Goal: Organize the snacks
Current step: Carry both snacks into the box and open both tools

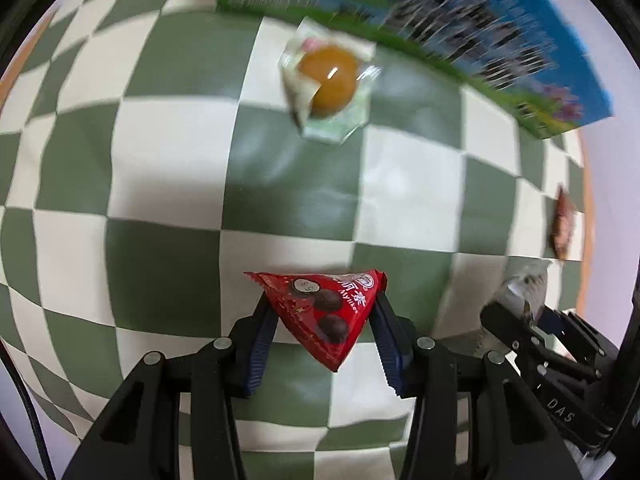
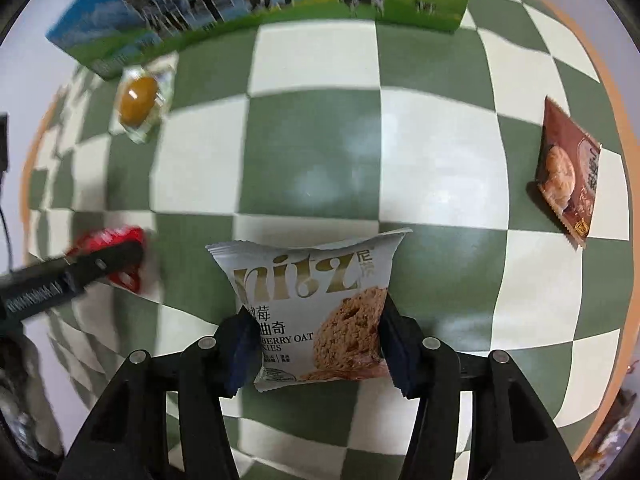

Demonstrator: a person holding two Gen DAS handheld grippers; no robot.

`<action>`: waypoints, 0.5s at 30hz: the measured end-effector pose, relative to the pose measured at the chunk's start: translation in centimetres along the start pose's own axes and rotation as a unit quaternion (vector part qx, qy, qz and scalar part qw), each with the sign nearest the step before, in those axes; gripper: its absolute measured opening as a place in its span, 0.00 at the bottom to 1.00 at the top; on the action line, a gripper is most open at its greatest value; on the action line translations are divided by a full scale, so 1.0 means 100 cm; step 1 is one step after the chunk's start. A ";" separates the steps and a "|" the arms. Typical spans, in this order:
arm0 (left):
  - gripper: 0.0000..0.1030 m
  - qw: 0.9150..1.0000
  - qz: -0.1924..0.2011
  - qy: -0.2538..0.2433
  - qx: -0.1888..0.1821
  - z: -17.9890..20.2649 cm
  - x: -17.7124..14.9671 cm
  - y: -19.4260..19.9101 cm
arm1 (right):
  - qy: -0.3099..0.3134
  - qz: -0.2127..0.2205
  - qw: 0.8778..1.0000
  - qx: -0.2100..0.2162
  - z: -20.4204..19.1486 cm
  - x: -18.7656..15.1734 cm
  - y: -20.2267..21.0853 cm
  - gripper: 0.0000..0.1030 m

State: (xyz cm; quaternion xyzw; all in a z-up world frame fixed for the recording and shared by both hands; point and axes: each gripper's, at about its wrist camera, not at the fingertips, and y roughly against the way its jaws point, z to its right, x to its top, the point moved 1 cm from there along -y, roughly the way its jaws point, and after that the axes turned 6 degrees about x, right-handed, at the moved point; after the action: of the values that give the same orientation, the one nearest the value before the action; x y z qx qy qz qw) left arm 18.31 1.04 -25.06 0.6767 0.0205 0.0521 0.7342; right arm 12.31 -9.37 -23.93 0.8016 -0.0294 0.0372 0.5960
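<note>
My left gripper (image 1: 322, 312) is shut on a red triangular chocolate packet (image 1: 326, 312) and holds it above the checkered cloth. My right gripper (image 2: 314, 334) is shut on a silver oat cookie packet (image 2: 316, 312). The right gripper also shows at the lower right of the left wrist view (image 1: 520, 320). The left gripper with the red packet (image 2: 120, 248) shows at the left of the right wrist view. A clear-wrapped orange jelly (image 1: 328, 80) lies ahead near the box; it also shows in the right wrist view (image 2: 138, 98). A brown snack packet (image 2: 568, 172) lies at the right.
A blue and green printed box (image 1: 460, 32) stands at the back of the green and white checkered cloth (image 1: 160, 168); the box also shows in the right wrist view (image 2: 240, 4). The brown packet shows at the right edge of the left wrist view (image 1: 562, 224).
</note>
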 end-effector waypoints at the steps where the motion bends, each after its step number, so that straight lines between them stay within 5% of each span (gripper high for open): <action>1: 0.42 1.000 0.007 -0.004 -0.003 0.003 0.001 0.009 | 0.000 0.008 1.000 0.008 -0.003 0.002 0.009 0.56; 6: 0.43 0.997 0.059 -0.020 -0.038 0.004 0.027 0.079 | 0.007 0.053 0.997 0.060 -0.023 0.036 0.072 0.56; 11: 0.43 0.992 0.098 -0.021 -0.071 -0.002 0.095 0.137 | 0.024 0.112 0.988 0.100 -0.045 0.081 0.140 0.56; 15: 0.43 0.990 0.120 -0.037 -0.057 0.015 0.159 0.165 | 0.045 0.144 0.985 0.085 -0.060 0.138 0.165 0.56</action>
State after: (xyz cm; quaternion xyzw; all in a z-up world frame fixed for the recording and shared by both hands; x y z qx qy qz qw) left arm 33.47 2.56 -7.89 0.6324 -0.0908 0.1163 0.7604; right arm 24.38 -8.37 -5.21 0.8342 -0.1145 0.1615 0.5147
